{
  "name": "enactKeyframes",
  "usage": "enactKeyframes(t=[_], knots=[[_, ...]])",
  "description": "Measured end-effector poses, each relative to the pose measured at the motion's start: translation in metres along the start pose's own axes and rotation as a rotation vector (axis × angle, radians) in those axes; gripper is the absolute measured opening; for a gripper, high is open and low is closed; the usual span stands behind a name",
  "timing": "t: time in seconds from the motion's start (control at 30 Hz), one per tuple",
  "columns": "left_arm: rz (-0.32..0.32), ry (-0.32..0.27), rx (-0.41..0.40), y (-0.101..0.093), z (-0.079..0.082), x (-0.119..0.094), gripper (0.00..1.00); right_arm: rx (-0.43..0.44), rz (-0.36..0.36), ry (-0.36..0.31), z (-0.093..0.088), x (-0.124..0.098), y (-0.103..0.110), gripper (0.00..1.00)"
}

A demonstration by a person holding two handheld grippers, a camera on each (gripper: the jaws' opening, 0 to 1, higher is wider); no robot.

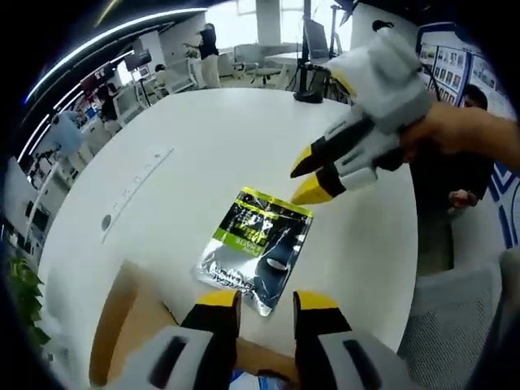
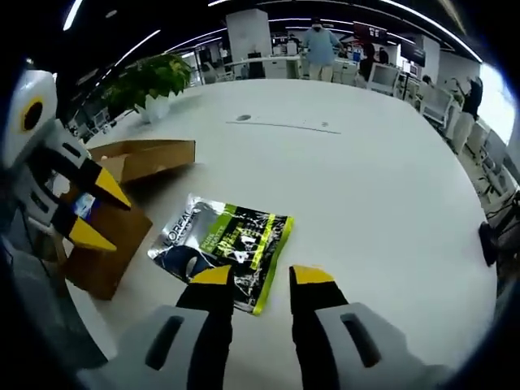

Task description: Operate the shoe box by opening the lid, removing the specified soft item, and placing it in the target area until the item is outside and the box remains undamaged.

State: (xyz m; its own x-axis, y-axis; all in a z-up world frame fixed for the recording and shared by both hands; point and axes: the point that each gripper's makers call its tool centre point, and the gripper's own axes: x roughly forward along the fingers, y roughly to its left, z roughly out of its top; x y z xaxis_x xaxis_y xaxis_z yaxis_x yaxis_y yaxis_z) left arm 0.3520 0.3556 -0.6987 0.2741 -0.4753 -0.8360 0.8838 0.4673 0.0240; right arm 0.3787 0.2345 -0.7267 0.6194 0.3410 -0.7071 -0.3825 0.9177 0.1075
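Note:
A soft black, green and silver foil pouch (image 1: 256,249) (image 2: 223,248) lies flat on the white table, outside the box. The open brown cardboard shoe box (image 1: 122,325) (image 2: 114,219) stands beside it at the table's edge, its lid flap (image 2: 146,158) folded out. My left gripper (image 1: 266,302) is open just above the box, jaws pointing at the pouch's near edge. My right gripper (image 2: 262,276) is open over the pouch's opposite edge, holding nothing. In the left gripper view the right gripper (image 1: 313,175) hangs above the pouch's far corner, held by a hand. In the right gripper view the left gripper (image 2: 96,213) hovers over the box.
The round white table (image 1: 211,138) (image 2: 366,179) has a cable slot (image 2: 280,124) in its middle. A potted plant (image 2: 150,81) stands at its far edge and a monitor stand (image 1: 309,89) at another. People and office desks are in the background.

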Motion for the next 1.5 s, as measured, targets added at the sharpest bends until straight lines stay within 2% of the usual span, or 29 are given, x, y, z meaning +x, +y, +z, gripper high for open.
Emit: enactKeyframes(t=[0.27, 0.47, 0.67, 0.83, 1.03, 1.23, 1.5], knots=[[-0.011, -0.091, -0.042, -0.006, 0.003, -0.024, 0.33, -0.01, 0.009, -0.035, 0.008, -0.022, 0.015, 0.35], [-0.012, -0.185, -0.097, -0.005, 0.004, -0.047, 0.37, -0.023, 0.027, -0.071, 0.018, -0.04, 0.031, 0.4], [0.01, -0.21, -0.159, 0.003, -0.011, -0.064, 0.43, -0.058, 0.041, -0.089, 0.025, -0.052, 0.048, 0.47], [0.054, -0.272, -0.212, 0.012, -0.018, -0.082, 0.45, -0.078, 0.056, -0.095, 0.028, -0.057, 0.061, 0.49], [0.08, -0.308, -0.237, 0.014, -0.028, -0.102, 0.49, -0.095, 0.093, -0.115, 0.037, -0.062, 0.082, 0.52], [0.122, -0.371, -0.266, 0.019, -0.037, -0.125, 0.52, -0.11, 0.132, -0.134, 0.047, -0.063, 0.104, 0.53], [0.137, -0.372, -0.303, 0.023, -0.066, -0.141, 0.59, -0.126, 0.19, -0.142, 0.054, -0.057, 0.133, 0.55]])
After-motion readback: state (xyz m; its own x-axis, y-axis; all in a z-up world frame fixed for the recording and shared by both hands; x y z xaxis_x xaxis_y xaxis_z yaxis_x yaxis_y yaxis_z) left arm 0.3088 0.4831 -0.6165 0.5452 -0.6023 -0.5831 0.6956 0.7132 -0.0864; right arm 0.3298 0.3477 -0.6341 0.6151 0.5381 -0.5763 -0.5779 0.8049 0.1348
